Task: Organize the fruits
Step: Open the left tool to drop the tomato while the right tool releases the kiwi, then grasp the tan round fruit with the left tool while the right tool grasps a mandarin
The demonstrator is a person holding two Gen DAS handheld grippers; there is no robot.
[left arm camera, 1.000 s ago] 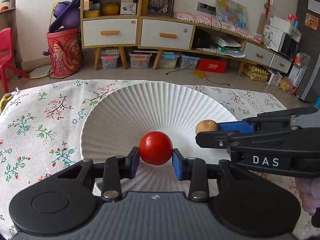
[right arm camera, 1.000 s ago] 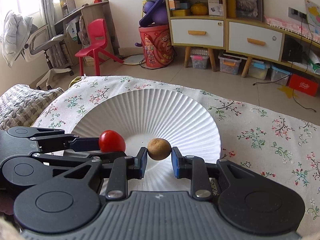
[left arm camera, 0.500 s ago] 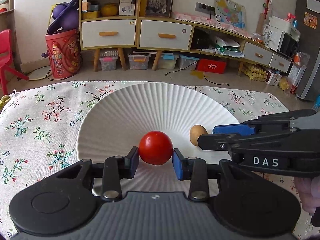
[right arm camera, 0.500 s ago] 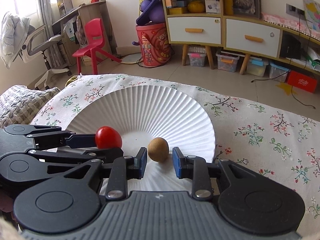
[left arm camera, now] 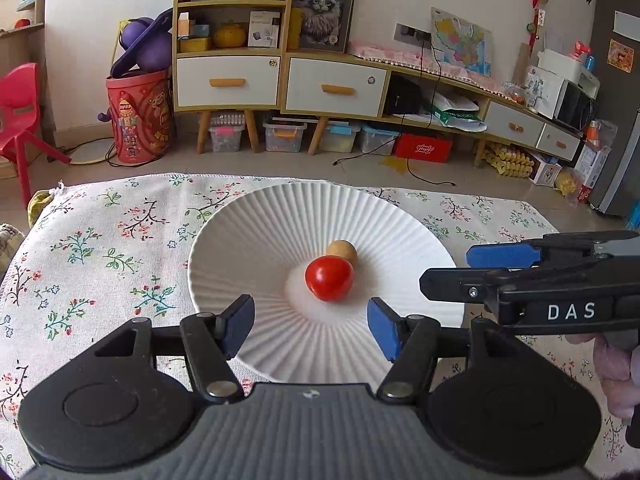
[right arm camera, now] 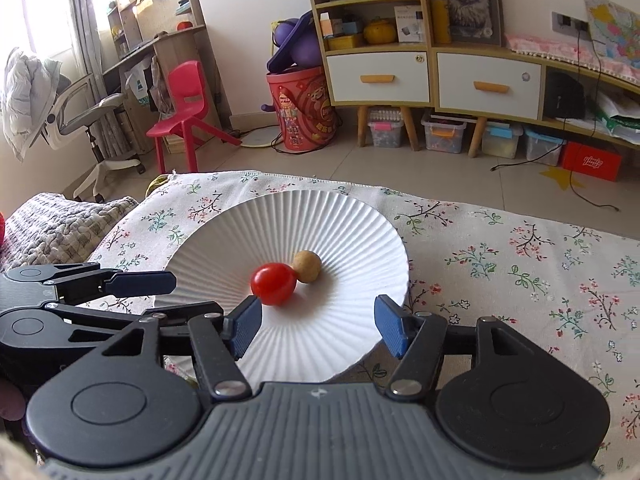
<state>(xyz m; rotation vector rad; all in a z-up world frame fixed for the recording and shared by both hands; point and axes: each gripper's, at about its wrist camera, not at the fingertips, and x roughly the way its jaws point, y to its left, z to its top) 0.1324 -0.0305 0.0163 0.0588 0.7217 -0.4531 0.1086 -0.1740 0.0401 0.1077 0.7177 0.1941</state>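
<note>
While both grippers tilt down toward the bench (left arm camera: 100, 240), which is covered with a flowered cloth (right arm camera: 520, 264), neither one has anything between its blue pads. The left gripper (left arm camera: 310, 330) hangs over the near rim of the plate (left arm camera: 260, 232), its jaws opening and set well apart, with the fruits lying free beyond the fingertips. The right gripper (right arm camera: 316, 326) hangs beside it over the same near rim, its jaws likewise opening and empty. In the left view the right gripper (left arm camera: 460, 270) reaches in from the right edge, level with the plate's right side; part of a hand (left arm camera: 612, 376) in a pale purple glove shows under it.

The plate is wide, white and ribbed like a fan, and it rests flat on the cloth. In its shallow middle lie the two fruits. The tomato (left arm camera: 329, 278) is round, glossy and red, with a small bright glint on its skin. Just behind it, touching it, sits the small brown fruit (left arm camera: 343, 251), dull tan and smaller than the tomato, partly hidden by it in the left view.
</note>
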